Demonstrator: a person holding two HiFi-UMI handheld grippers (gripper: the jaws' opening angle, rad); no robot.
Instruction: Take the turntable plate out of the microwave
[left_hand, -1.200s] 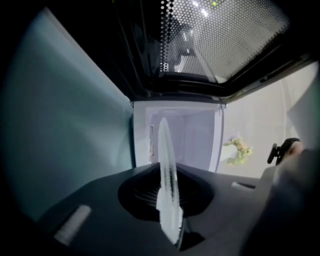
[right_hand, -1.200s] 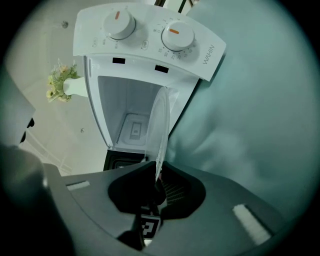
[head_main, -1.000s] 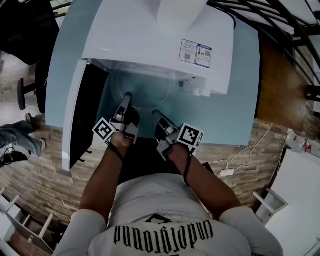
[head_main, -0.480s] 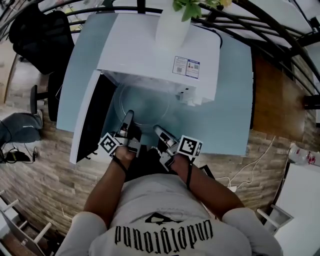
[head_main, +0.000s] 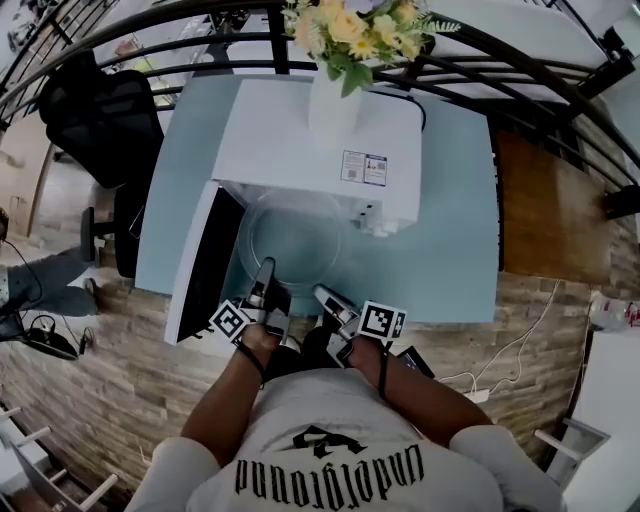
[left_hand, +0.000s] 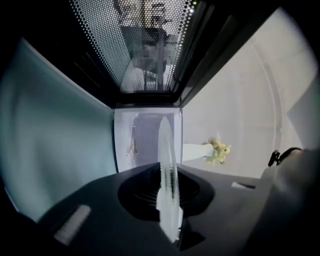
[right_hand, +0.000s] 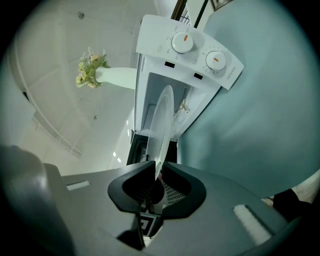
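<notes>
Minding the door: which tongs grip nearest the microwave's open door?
The left tongs, gripping the clear glass plate beside the open white door; the right tongs grip farther away.

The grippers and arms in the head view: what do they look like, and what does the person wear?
The left gripper and the right gripper are dark grey, each with a white cube bearing black square markers. A black strap runs over each wrist. The person wears a white short-sleeved T-shirt with black print; the forearms are bare.
</notes>
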